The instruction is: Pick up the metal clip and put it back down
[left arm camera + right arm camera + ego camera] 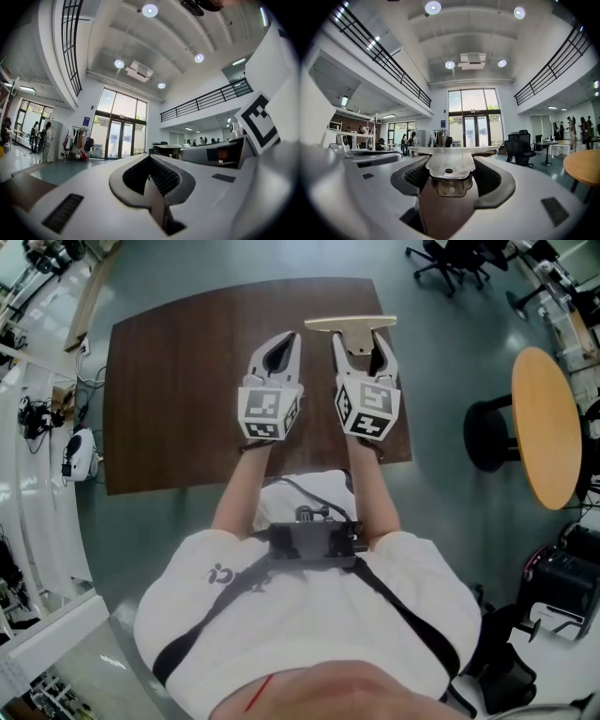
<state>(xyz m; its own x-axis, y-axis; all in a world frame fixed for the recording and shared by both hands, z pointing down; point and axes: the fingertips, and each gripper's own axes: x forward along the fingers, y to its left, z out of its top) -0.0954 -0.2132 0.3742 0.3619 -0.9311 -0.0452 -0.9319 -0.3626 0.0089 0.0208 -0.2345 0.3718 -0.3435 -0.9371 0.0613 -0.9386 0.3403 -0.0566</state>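
Silver T-shaped metal clip (352,324) clamped between right gripper (361,345) jaws over dark brown wooden table (178,399); left gripper (286,341) jaws closed, empty.

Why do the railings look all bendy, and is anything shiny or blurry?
Right gripper view: the wide lens curves the railings and leaves the corners black; the clip gleams pale between the jaws. Left gripper view: same bending, and the near jaws look soft while the room is clearer. Head view: even light, no hard shadows, and the table edges bow a little.

No legible text anywhere; shirt print (225,575) unreadable.
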